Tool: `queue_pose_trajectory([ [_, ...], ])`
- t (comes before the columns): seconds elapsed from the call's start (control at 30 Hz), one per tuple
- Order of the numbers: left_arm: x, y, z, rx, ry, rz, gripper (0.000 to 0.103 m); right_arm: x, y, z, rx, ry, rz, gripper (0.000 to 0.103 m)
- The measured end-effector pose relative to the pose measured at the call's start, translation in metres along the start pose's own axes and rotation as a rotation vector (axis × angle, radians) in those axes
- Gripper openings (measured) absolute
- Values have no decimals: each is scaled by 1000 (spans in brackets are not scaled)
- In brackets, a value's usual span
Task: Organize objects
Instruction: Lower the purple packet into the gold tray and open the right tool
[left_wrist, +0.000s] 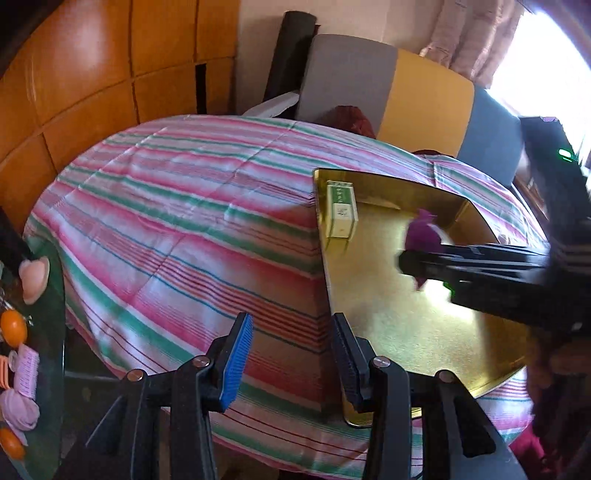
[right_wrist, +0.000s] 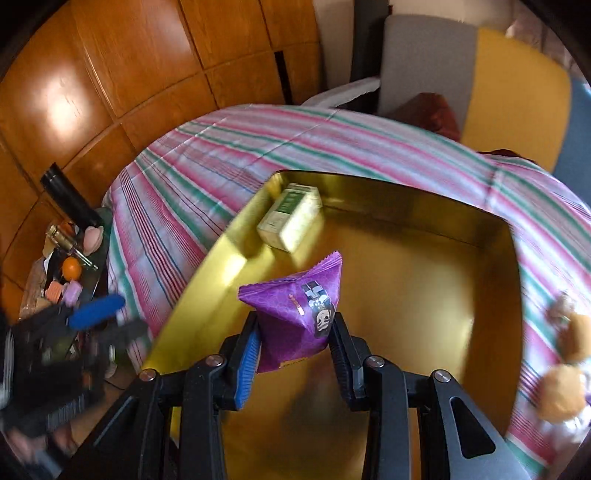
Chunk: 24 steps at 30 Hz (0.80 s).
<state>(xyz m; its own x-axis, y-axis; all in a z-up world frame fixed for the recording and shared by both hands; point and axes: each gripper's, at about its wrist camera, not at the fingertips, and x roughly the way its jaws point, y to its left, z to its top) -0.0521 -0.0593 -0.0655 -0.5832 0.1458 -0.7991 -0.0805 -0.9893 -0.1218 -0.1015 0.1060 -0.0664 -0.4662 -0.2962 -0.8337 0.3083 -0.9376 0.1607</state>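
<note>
A gold tray (left_wrist: 399, 325) (right_wrist: 424, 280) lies on a striped cloth. A small green-and-white box (left_wrist: 341, 214) (right_wrist: 291, 218) lies in its far left corner. My right gripper (right_wrist: 293, 332) is shut on a purple snack packet (right_wrist: 299, 314) and holds it above the tray; it shows blurred in the left wrist view (left_wrist: 424, 236). My left gripper (left_wrist: 291, 354) is open and empty, above the tray's left edge. It shows blurred at the left of the right wrist view (right_wrist: 107, 314).
A side surface at the left holds several small items: orange balls (left_wrist: 13, 326), pink and lilac pieces (left_wrist: 26, 369), a black cylinder (right_wrist: 70, 199). Round brown buns (right_wrist: 565, 391) lie on the cloth right of the tray. Wooden panels and cushions stand behind.
</note>
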Motion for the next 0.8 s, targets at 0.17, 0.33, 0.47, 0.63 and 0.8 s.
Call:
queue_pose_trajectory([
  [0.17,6,14,3,-51,11,-2,44,41,23,21,-26,42,-16,37],
  [0.33,6,18,5,-65,12,-2,44,67,30,28,-19,79,-32,39],
  [0.47,5,19,6,-66,7,0,44,65,26,25,11,73,3,53],
  [0.63,2,16,6,-54,-6,-2,44,35,16,14,41,17,36,65],
  [0.8,-4,6,7,-23,-19,-10,44,1,2,-2,53,-37,15,76],
])
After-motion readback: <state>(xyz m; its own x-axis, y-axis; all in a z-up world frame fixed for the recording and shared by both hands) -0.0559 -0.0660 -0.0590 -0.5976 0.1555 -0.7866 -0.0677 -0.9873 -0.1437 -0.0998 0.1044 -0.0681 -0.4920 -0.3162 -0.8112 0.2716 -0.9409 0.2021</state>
